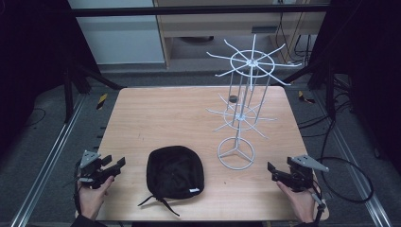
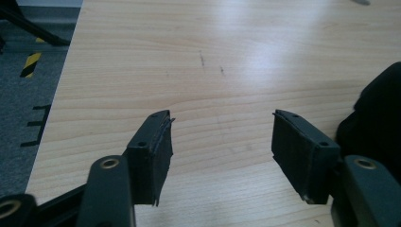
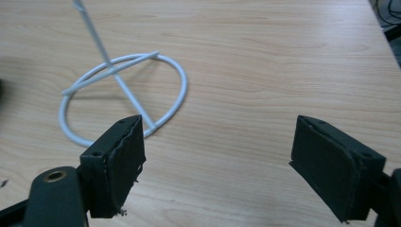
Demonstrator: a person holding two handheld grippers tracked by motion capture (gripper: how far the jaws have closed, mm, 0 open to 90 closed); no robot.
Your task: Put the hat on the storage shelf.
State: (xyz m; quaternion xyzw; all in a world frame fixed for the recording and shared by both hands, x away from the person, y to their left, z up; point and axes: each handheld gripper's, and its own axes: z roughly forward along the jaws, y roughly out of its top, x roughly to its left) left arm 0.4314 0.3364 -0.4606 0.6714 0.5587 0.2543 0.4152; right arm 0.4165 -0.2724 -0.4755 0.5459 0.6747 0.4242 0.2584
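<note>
On the wooden table (image 1: 156,113), seen from the high view, a black cap (image 1: 175,171) lies flat near the front edge, a little left of centre, with a thin strap trailing from its near side and a small pale tag at its right rim. To its right stands a white wire display stand (image 1: 243,101): a ring base (image 1: 236,153) with three inner spokes rests on the tabletop just beside the cap, a slim upright pole rises from it, and two tiers of radiating wire hooks spread out above, the lower tier smaller than the upper. A small dark object (image 1: 232,99) sits farther back on the table, behind the stand; what it is cannot be told. The left gripper (image 1: 113,166) is held at the front left corner, well apart from the cap, its jaws spread wide with nothing between them; the left gripper view shows bare wood between the two black pads and the cap's edge (image 2: 378,113) at far right. The right gripper (image 1: 273,171) is held at the front right corner, jaws likewise spread and empty; the right gripper view shows the ring base (image 3: 124,90) beyond its left-hand pad.
</note>
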